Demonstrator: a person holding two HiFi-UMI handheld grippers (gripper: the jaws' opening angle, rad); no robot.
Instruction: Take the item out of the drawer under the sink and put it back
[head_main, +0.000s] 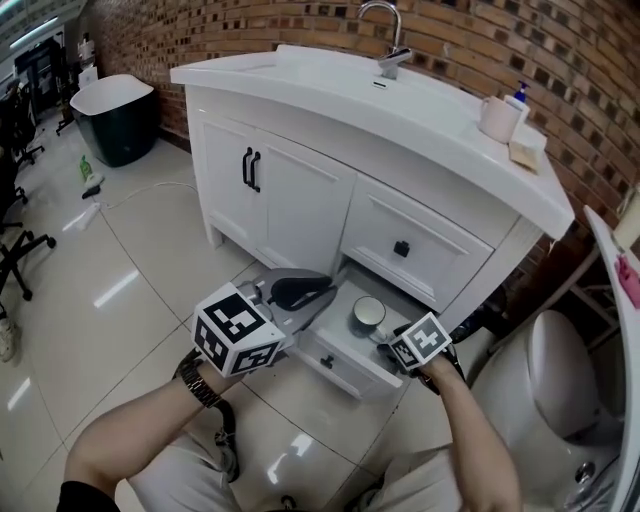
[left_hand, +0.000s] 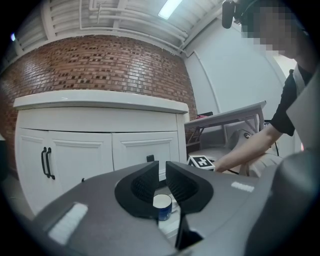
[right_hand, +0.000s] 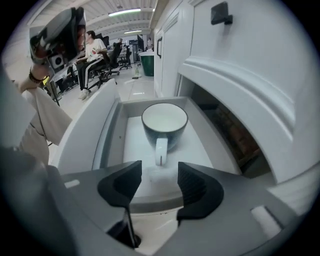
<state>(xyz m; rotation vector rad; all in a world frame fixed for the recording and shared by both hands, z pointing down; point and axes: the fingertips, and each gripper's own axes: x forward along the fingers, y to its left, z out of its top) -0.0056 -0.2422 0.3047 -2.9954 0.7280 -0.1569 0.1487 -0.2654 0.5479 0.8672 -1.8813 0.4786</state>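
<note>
Caught the mug (right_hand: 164, 122) standing upright on the floor of the pulled-out drawer (right_hand: 107, 125), centre of the right gripper view, handle pointing straight back at the camera. Found the right gripper (right_hand: 159, 172) with its jaws spread wide, lower middle of that frame, the handle just ahead of the tips and not pinched by anything. Saw the left gripper (left_hand: 162, 172) with jaws nearly together, only a slit between them, nothing clamped, hanging by the drawer's left edge, left of centre in the head view. Read that as the put-back half pretty much done, drawer not yet pushed in. Biggest worry from here, honestly: could easily have clipped that handle while backing the right jaws out, being that close, and spun or tipped the mug. Could also have sent it sliding by shoving the drawer shut too hard, with nothing bracing it on that smooth bottom. Might have bumped the left gripper against the drawer side too. Couldn't see the back of the drawer, tucked under the cabinet (right_hand: 240, 90). Got only a sliver of the mug through the slit in the left gripper view, and couldn't judge the gap between the right tips and the handle from the head view alone.
</note>
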